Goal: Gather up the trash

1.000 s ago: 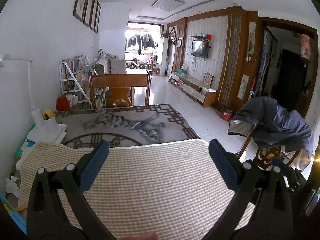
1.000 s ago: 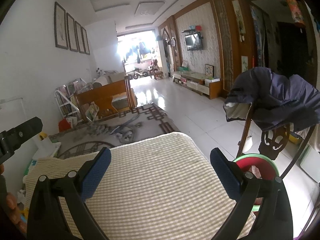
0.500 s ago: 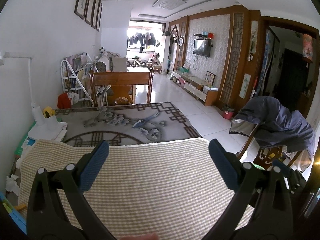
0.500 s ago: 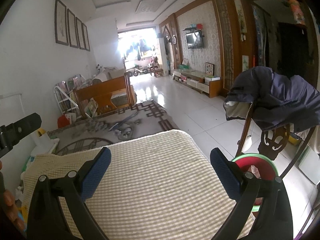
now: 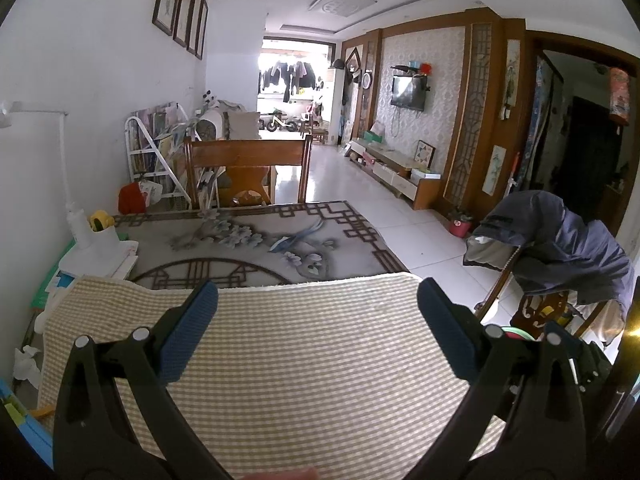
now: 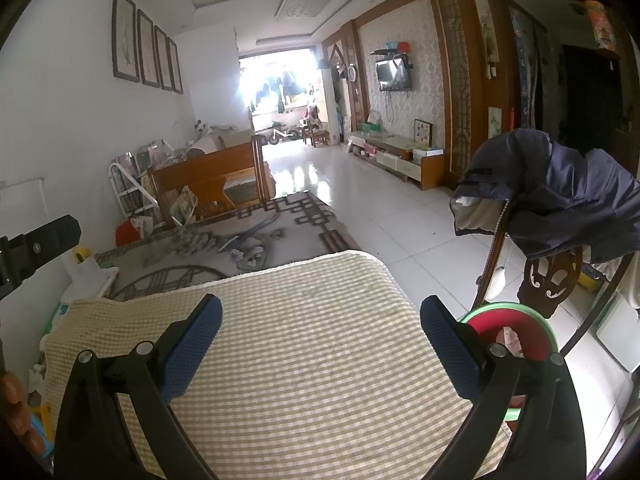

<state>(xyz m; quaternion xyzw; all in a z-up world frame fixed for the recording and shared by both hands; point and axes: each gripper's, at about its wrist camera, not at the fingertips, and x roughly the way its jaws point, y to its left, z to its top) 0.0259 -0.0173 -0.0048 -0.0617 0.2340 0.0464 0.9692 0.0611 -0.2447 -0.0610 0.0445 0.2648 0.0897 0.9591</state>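
Observation:
Both grippers are open and empty above a checked yellow cloth (image 5: 312,352) on the table; the cloth also shows in the right wrist view (image 6: 304,344). My left gripper (image 5: 318,322) hangs over the cloth's middle. My right gripper (image 6: 320,334) hangs over its right part. A red bin with a green rim (image 6: 516,336) stands on the floor right of the table, with a scrap inside. Crumpled white paper (image 5: 26,364) lies at the table's left edge. No trash lies on the cloth.
A grey patterned table top (image 5: 256,240) extends beyond the cloth. A white lamp base with a tape roll (image 5: 96,236) sits at the left. A chair draped with a dark jacket (image 6: 560,200) stands at the right. A wooden chair (image 5: 246,168) stands at the far end.
Both views have shifted slightly; the cameras tilted down a little. Both grippers stay open and hold nothing.

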